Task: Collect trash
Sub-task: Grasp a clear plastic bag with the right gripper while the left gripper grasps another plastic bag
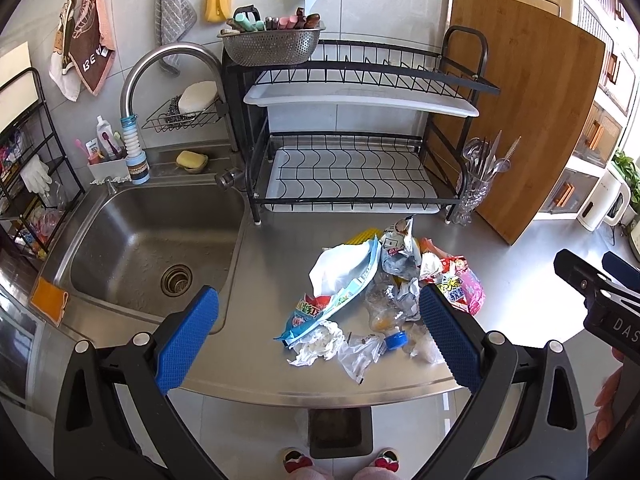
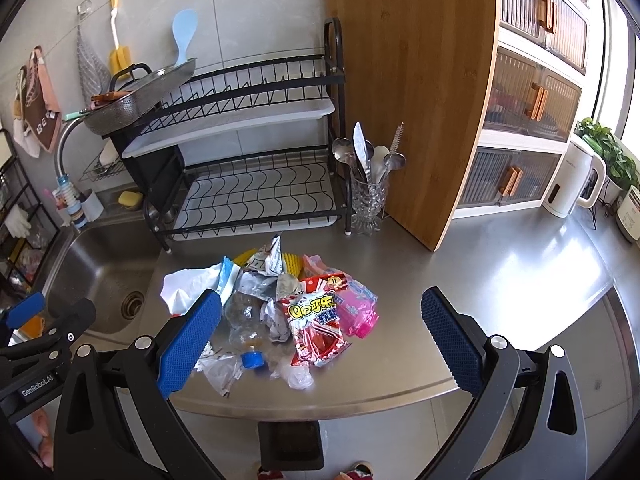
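Observation:
A heap of trash [image 1: 384, 280] [image 2: 280, 304] lies on the steel counter near its front edge: a white and blue bag [image 1: 344, 276], a crushed clear bottle with a blue cap [image 1: 394, 339] [image 2: 251, 359], a red snack packet [image 2: 316, 324], a pink wrapper [image 2: 360, 308], crumpled tissue [image 1: 316, 346]. My left gripper [image 1: 318, 340] hangs open above the front of the heap, nothing between its blue pads. My right gripper [image 2: 320, 340] is open too, over the red packet and free of it. Each gripper shows at the edge of the other's view.
A steel sink [image 1: 132, 248] lies left of the heap. Behind stand a black dish rack [image 1: 352, 136], a glass cutlery holder [image 2: 368, 204] and a leaning wooden board [image 2: 416, 92]. A dark bin [image 1: 340, 432] sits on the floor below the counter edge, by the person's slippers.

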Tool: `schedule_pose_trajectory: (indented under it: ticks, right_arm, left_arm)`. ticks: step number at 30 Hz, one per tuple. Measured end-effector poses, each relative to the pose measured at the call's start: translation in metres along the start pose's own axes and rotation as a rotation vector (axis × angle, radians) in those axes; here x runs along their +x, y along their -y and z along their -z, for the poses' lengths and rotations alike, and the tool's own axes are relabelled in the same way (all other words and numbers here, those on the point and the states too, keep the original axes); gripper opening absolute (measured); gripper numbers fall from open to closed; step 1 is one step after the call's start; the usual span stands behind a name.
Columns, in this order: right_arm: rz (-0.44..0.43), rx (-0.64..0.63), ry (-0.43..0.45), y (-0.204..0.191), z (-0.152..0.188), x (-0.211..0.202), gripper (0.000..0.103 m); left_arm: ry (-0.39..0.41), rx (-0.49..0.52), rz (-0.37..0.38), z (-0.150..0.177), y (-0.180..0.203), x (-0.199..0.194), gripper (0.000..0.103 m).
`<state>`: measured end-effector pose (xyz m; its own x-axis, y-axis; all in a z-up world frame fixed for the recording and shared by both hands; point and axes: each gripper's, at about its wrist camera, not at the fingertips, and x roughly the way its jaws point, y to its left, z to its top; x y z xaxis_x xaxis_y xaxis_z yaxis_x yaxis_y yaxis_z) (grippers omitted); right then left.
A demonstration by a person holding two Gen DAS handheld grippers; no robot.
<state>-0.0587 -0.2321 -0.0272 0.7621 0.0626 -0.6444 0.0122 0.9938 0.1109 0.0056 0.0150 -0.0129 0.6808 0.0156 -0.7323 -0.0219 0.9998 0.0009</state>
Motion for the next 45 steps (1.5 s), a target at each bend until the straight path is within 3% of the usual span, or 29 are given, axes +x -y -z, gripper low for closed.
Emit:
schedule_pose_trajectory:
  ticks: [6,13,21,28,36,45]
  right_arm:
    - [0.013,0.001,-0.048,0.0,0.01,0.021,0.1]
    - [0.019,-0.036,-0.117,-0.009,0.034,0.05,0.099]
    - [-0.052,-0.007,-0.235,-0.002,0.073,0.09,0.066]
    - [-0.073,-0.005,-0.267,-0.001,0.099,0.112,0.049]
    - [-0.095,0.001,-0.281,0.004,0.11,0.134,0.037]
    - [-0.122,0.0,-0.313,0.003,0.12,0.154,0.036]
  left_arm:
    - [-0.021,0.005,-0.004,0.011,-0.005,0.015,0.095]
    - [-0.101,0.005,0.04,0.033,-0.011,0.045,0.081]
    - [-0.149,0.06,0.13,0.063,-0.001,0.082,0.068]
    - [-0.159,0.115,0.2,0.086,0.009,0.112,0.059]
    - [-0.146,0.17,0.273,0.1,0.016,0.137,0.049]
    - [-0.18,0.185,0.273,0.102,0.02,0.166,0.046]
